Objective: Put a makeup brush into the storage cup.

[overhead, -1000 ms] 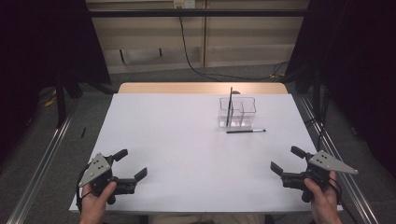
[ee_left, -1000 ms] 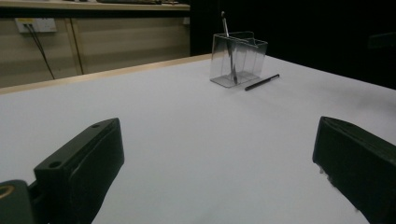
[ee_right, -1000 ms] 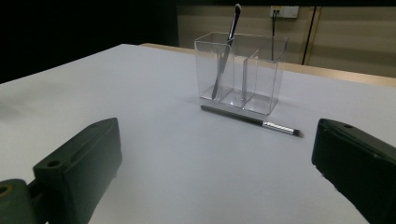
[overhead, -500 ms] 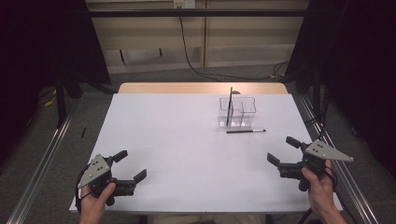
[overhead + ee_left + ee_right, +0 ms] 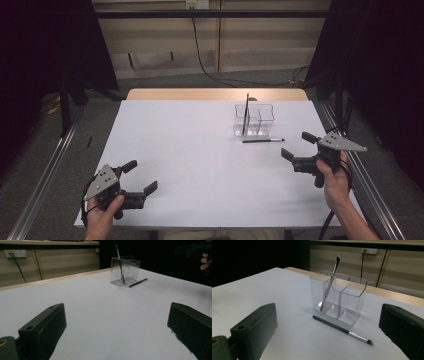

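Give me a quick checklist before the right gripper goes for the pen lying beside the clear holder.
1. Right gripper open and holding nothing: ok.
2. Pen flat on the table, free of the holder: ok.
3. Path from right gripper to pen unobstructed: ok.
4. Left gripper open and far from the pen: ok.
5. Brush already leaning in one holder compartment, others free: ok.
6. Whether the pen will roll when touched: cannot tell.
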A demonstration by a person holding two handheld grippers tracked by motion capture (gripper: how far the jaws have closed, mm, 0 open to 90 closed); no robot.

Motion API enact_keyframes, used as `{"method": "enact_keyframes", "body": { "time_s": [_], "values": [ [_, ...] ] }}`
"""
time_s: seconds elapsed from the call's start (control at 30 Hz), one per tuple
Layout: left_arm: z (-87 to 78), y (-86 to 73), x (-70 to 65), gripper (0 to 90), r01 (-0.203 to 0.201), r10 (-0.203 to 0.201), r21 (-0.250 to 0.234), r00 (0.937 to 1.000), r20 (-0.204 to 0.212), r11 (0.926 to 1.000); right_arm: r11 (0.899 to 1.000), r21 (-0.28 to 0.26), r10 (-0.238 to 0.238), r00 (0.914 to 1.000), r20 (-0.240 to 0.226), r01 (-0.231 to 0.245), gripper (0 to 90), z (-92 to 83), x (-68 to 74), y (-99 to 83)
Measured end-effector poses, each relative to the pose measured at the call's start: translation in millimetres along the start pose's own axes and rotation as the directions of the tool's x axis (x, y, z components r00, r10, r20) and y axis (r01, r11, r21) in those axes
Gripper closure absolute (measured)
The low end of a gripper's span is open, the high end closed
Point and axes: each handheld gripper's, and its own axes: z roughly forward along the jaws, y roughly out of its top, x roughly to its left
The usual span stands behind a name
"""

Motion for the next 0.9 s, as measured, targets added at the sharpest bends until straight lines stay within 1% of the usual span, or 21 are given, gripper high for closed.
{"method": "enact_keyframes", "body": {
  "time_s": [0.03, 0.07, 0.2, 0.27, 0.4, 0.43, 0.5, 0.57, 0.63, 0.7, 0.73, 0.77, 0.87, 0.9],
  "values": [
    [0.4, 0.1, 0.5, 2.2, -0.003, 0.003, 0.001, 1.0, -0.001, 1.0, 1.0, -0.002, 0.002, 1.0, 0.004, -0.002, 0.9, 1.8, -1.7, 1.4],
    [1.0, 0.1, 0.2, 2.2, 0.005, -0.005, -0.001, 1.0, -0.002, 1.0, 1.0, -0.005, -0.001, 1.0, 0.007, 0.001, 0.8, 3.5, -3.7, 2.8],
    [1.7, 0.1, 0.4, 2.2, 0.001, -0.001, 0.005, 1.0, -0.001, 1.0, 1.0, -0.018, 0.001, 0.9998, 0.021, -0.001, 0.6, 10.5, -8.6, 9.4],
    [1.7, 0.0, 0.5, 2.2, 0.002, -0.002, 0.004, 1.0, -0.001, 1.0, 1.0, -0.02, -0.006, 0.9998, 0.021, 0.007, 0.5, 13.8, -9.5, 12.5],
    [1.5, 0.0, 0.7, 2.2, 0.004, -0.004, 0.004, 1.0, -0.003, 1.0, 1.0, -0.025, -0.007, 0.9999, 0.01, 0.008, 0.2, 22.2, -9.8, 17.6],
    [1.4, 0.1, 1.1, 2.2, -0.001, 0.001, 0.005, 1.0, -0.002, 1.0, 1.0, -0.022, -0.006, 0.9999, 0.009, 0.006, 0.2, 24.8, -10.0, 18.2],
    [1.4, 0.0, 1.2, 2.2, 0.002, -0.002, 0.004, 1.0, -0.003, 1.0, 1.0, -0.004, -0.008, 1.0, -0.001, 0.008, 0.2, 30.0, -11.3, 19.7],
    [1.6, -0.2, 1.2, 2.2, 0.006, -0.006, 0.005, 1.0, -0.003, 1.0, 1.0, 0.0, -0.017, 0.9998, 0.004, 0.017, 0.2, 35.2, -12.5, 21.5],
    [1.5, -0.1, 1.7, 2.2, 0.003, -0.003, 0.005, 1.0, -0.004, 1.0, 1.0, 0.004, -0.018, 0.9998, -0.005, 0.018, 0.3, 40.5, -13.9, 23.9],
    [1.5, -0.1, 1.5, 2.2, 0.007, -0.007, 0.0, 1.0, -0.003, 1.0, 1.0, 0.002, -0.015, 0.9999, 0.001, 0.015, 0.6, 45.2, -15.3, 25.3],
    [1.2, -0.1, 2.1, 2.2, 0.004, -0.004, 0.002, 1.0, -0.003, 1.0, 1.0, 0.009, -0.02, 0.9998, 0.0, 0.02, 0.6, 47.7, -16.4, 25.5],
    [1.2, -0.1, 2.4, 2.2, 0.004, -0.004, 0.003, 1.0, -0.003, 1.0, 0.999, 0.033, -0.029, 0.9996, -0.007, 0.029, 0.4, 50.4, -18.1, 26.1],
    [1.8, -0.5, 2.7, 2.2, 0.015, -0.015, 0.0, 0.9999, -0.005, 0.9999, 0.999, 0.036, -0.018, 0.9998, -0.004, 0.018, 0.6, 55.4, -21.3, 28.6],
    [1.7, -0.4, 3.0, 2.2, 0.01, -0.01, 0.002, 0.9999, -0.005, 0.9999, 0.999, 0.041, -0.025, 0.9997, -0.001, 0.025, 0.5, 57.4, -23.2, 30.4]
  ]
}}
